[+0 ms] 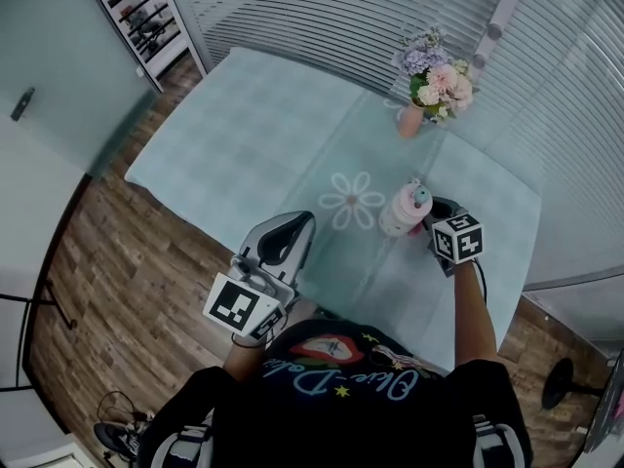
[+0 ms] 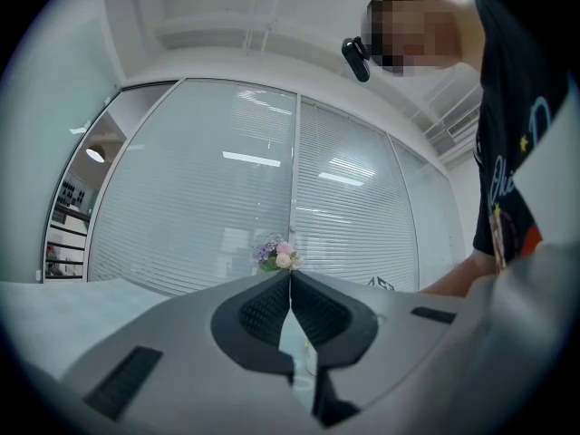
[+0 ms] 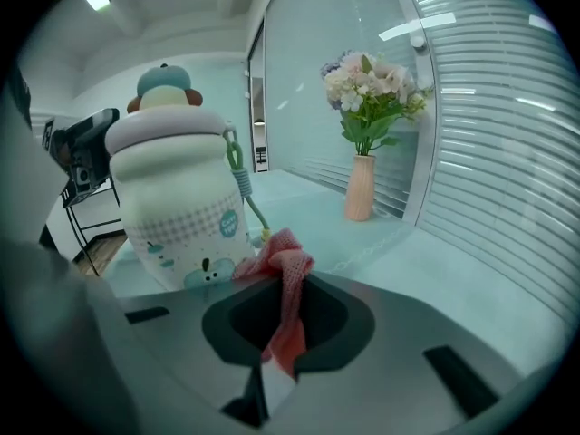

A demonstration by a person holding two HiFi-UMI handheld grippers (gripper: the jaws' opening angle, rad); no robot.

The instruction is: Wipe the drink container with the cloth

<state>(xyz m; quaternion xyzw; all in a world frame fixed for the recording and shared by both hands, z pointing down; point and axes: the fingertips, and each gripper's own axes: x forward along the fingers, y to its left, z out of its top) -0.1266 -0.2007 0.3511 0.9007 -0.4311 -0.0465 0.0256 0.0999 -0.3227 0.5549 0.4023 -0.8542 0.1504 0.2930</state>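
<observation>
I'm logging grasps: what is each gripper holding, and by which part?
The right gripper holds the pink cloth, pinched mid-length, a bunched end poking past the jaw tips. The left gripper is shut on nothing.

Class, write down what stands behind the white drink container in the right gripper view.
Behind the white, teal-capped drink container, to its right, a peach vase of pastel flowers stands on the pale tablecloth. The container's body covers whatever lies straight behind it.

The right gripper (image 3: 288, 284) pinches a pink cloth (image 3: 290, 320) tight at the bottom middle. The cloth touches a fat white drink container (image 3: 177, 202) on the left. A vase (image 3: 361, 188) of flowers (image 3: 372, 89) stands farther back, upper right, on the pale table (image 3: 444, 270).
</observation>
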